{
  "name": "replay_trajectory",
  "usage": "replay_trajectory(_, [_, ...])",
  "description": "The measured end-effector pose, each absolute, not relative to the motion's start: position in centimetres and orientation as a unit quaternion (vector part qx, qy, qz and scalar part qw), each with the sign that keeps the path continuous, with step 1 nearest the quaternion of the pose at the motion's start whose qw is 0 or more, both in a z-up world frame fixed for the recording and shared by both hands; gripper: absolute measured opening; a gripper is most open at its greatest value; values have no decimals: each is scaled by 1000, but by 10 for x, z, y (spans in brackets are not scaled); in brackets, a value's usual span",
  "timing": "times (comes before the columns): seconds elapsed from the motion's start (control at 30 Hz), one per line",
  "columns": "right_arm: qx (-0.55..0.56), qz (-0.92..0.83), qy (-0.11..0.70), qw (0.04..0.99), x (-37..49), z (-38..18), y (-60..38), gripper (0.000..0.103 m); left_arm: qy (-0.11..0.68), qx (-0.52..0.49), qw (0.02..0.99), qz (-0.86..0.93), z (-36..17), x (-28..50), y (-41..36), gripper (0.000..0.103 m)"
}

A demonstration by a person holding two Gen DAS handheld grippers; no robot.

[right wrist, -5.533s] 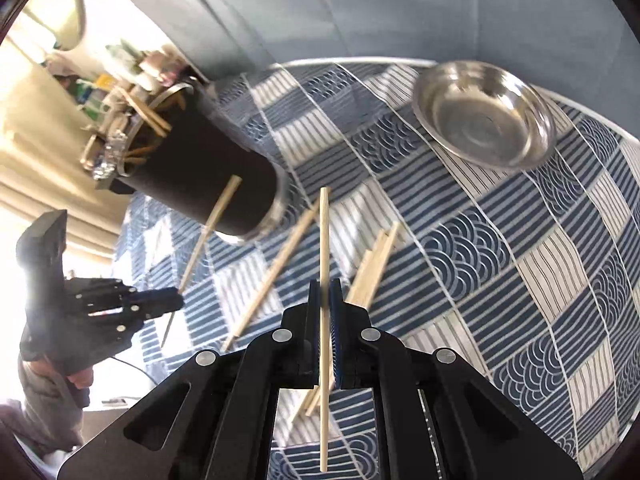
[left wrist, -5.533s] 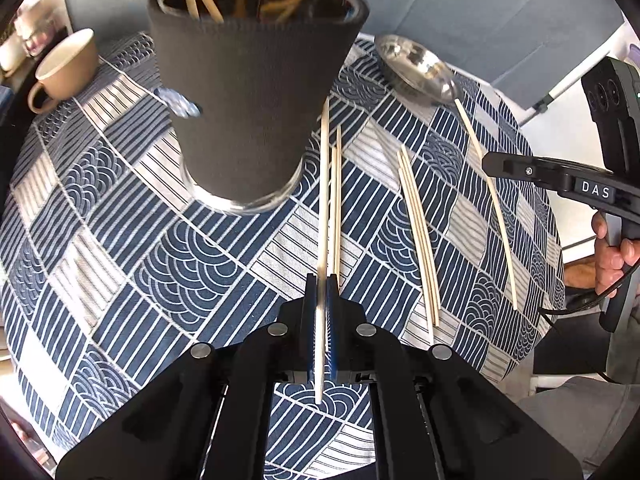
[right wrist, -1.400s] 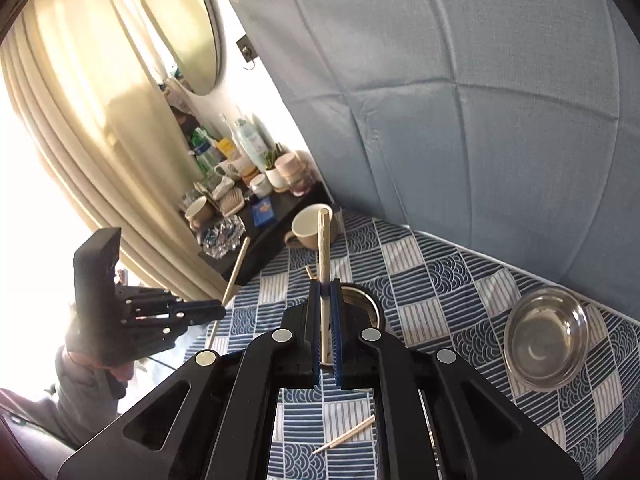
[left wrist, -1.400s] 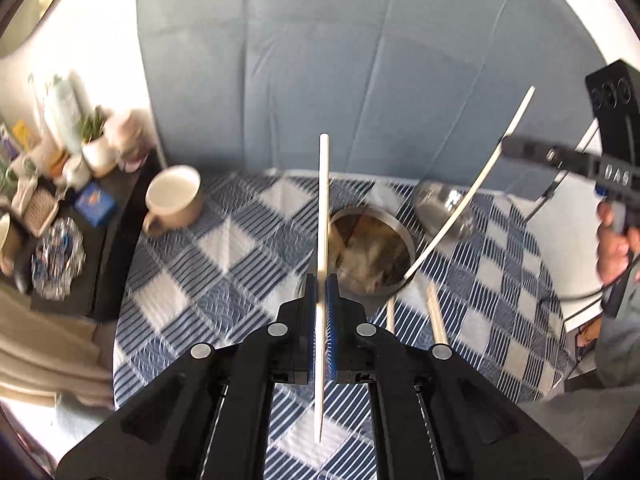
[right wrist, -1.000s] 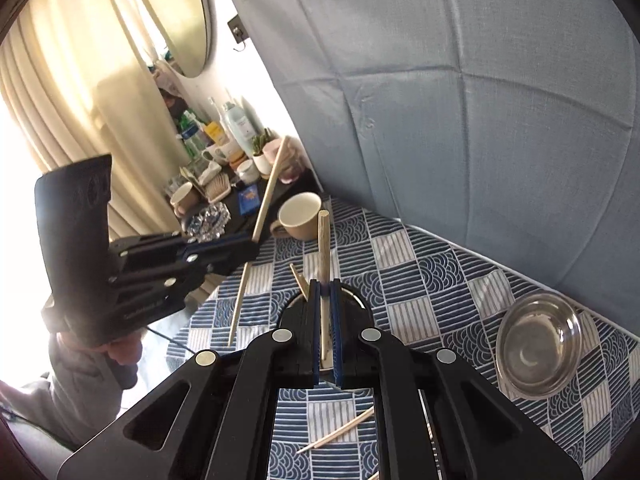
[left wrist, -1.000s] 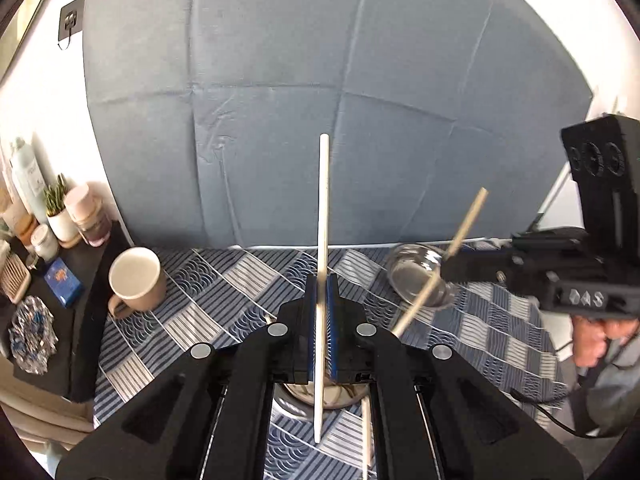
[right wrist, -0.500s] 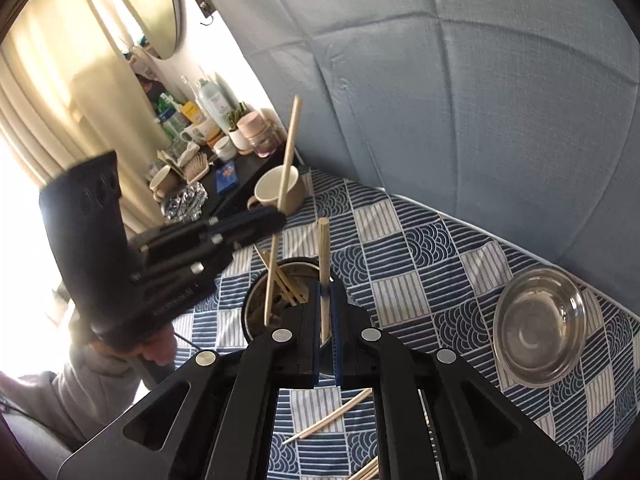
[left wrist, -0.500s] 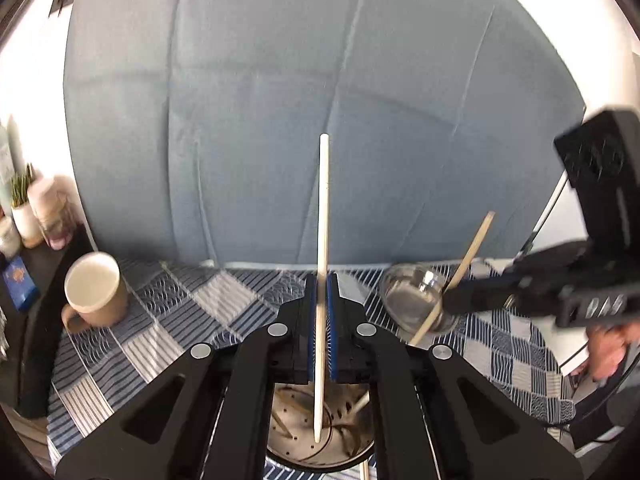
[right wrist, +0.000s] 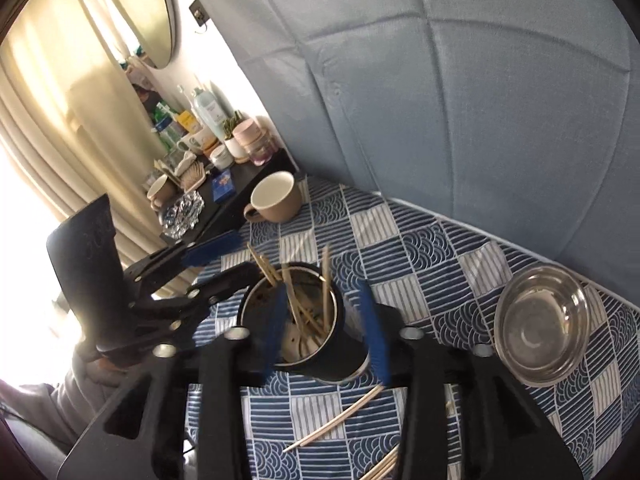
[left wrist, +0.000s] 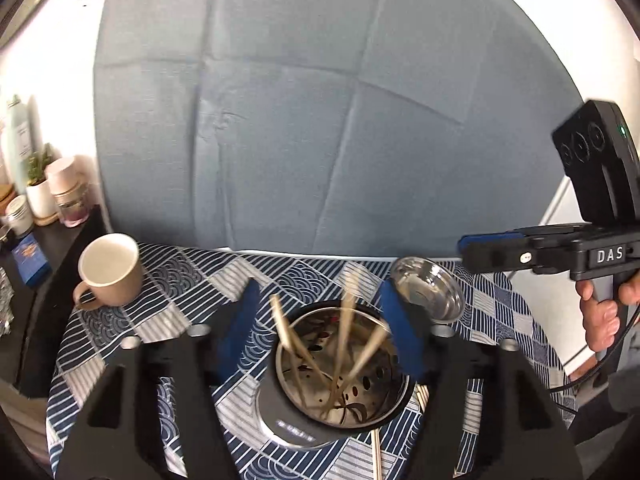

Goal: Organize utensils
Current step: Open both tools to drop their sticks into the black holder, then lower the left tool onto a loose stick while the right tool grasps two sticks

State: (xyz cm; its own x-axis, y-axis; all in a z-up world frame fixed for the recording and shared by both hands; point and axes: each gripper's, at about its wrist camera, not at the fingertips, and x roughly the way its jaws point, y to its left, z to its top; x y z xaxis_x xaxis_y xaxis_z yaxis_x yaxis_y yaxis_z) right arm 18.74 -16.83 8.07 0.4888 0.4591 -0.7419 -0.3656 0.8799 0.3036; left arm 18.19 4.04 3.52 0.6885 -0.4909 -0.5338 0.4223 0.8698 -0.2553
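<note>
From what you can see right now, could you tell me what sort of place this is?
Probably a lived-in home, perhaps a bedroom corner: a small table under a patterned cloth, a side shelf crowded with bottles and jars, a round wall mirror and curtains.

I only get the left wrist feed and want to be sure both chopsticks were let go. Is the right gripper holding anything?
Observer: No. In the right wrist view the right gripper has jaws that have just been opening, and nothing is pinched between them. The holder shows through the gap.
Operator: Anything left on the cloth that my fingers hide?
Observer: Yes. A loose chopstick lies slantwise on the tablecloth just in front of the holder.
Operator: How does my own gripper look from outside?
Observer: The left gripper sits at the holder's rim on the mug side. Its jaws have just been opening and grip nothing.
</note>
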Motion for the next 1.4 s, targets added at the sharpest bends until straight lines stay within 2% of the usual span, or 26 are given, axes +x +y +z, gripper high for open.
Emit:
replay_trajectory(0.03, [52,236,442,864,187,83,-170,46,304,-53,919,-244,38,179,44,67])
replay_trajectory(0.07, [53,232,439,866,186,85,-173,48,305,-48,921,-239,39,176,47,74])
replay_trajectory(0.17, [60,217,429,875,182,89,-182,58,313,-36,921,-229,40,170,56,80])
replay_trajectory(0.23, [66,200,427,879,178,89,-190,68,329,-41,916,-226,38,166,63,86])
replay_trajectory(0.33, [73,176,427,884,171,85,-201,79,342,-43,914,-213,31,160,69,89])
replay_trajectory(0.47, [89,154,441,880,164,74,-216,84,377,-28,905,-195,11,151,68,91])
replay_trajectory(0.93, [92,67,527,842,140,-3,-253,85,489,66,847,-200,-71,126,19,92])
replay_trajectory(1.23, [102,24,588,802,129,-64,-270,84,512,135,813,-242,-112,93,-26,92])
replay_trajectory(1.27, [104,20,595,797,128,-72,-272,84,509,147,813,-243,-115,89,-30,91])
replay_trajectory(1.4, [110,14,612,783,130,-89,-274,77,536,176,787,-251,-136,79,-42,76])
